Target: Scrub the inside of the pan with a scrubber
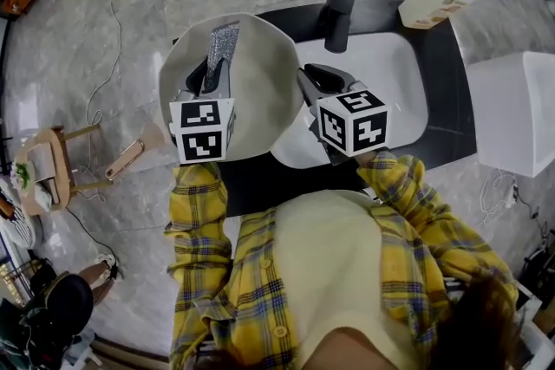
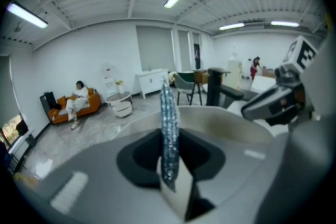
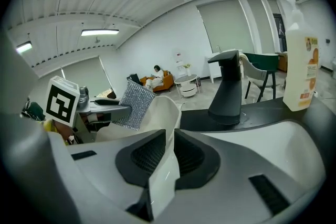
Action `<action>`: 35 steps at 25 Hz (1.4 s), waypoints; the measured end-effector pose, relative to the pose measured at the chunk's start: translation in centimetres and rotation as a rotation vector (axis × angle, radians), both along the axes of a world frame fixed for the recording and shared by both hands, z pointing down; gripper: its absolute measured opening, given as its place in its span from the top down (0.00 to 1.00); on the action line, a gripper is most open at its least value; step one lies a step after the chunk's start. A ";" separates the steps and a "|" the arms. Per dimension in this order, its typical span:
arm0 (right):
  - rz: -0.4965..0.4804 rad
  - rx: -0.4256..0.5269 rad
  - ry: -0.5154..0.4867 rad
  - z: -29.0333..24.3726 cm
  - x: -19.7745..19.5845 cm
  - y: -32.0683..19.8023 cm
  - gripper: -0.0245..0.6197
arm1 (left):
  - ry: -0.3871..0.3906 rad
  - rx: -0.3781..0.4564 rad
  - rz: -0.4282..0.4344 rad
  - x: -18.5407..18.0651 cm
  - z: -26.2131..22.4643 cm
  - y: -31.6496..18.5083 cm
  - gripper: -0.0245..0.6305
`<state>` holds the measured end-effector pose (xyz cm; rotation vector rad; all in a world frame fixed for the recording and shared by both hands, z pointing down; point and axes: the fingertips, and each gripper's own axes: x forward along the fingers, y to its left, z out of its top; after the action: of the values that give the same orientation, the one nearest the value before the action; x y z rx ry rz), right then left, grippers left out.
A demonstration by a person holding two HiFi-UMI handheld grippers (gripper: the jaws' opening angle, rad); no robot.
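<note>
The left hand-held gripper [image 1: 211,75] is clamped on a silver scrubber [image 1: 223,48], and the right hand-held gripper [image 1: 314,87] is clamped on the rim of the cream pan [image 1: 251,100]. The pan is held up and tilted over the left end of the white sink [image 1: 395,74] in the black table [image 1: 451,100]. The head view alone shows this whole layout, with the scrubber over the upper part of the pan's inside and the black faucet [image 1: 340,9] and a soap bottle [image 1: 434,0] behind. The left gripper view gives the scrubber [image 2: 168,123] edge-on, a thin glittering strip pinched between the jaws, with the pan's curved wall [image 2: 226,126] just past it. The right gripper view shows the scrubber's broad mesh face [image 3: 134,105] lying close against the pan's inner wall [image 3: 157,113]; actual contact cannot be told. There the thin pan rim stands nipped between the right jaws.
</note>
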<state>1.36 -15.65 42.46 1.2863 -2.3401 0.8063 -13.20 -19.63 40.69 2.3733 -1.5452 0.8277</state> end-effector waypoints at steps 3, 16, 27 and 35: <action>-0.007 -0.003 -0.011 0.0 -0.3 -0.1 0.94 | -0.004 -0.017 -0.001 0.1 0.9 -0.9 0.83; -0.045 -0.018 -0.031 0.1 -0.5 0.1 0.94 | -0.032 -0.048 -0.017 0.3 3.8 -2.7 0.83; -0.050 -0.026 -0.037 0.3 -0.6 0.1 0.94 | -0.053 -0.050 -0.003 0.5 4.2 -2.8 0.82; -0.046 -0.024 -0.039 0.3 -0.6 0.1 0.94 | -0.065 -0.039 0.024 1.7 4.2 -2.3 0.83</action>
<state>0.80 -15.55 42.73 1.2128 -2.3743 0.8499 -11.52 -21.94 44.90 2.3642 -1.5124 0.9401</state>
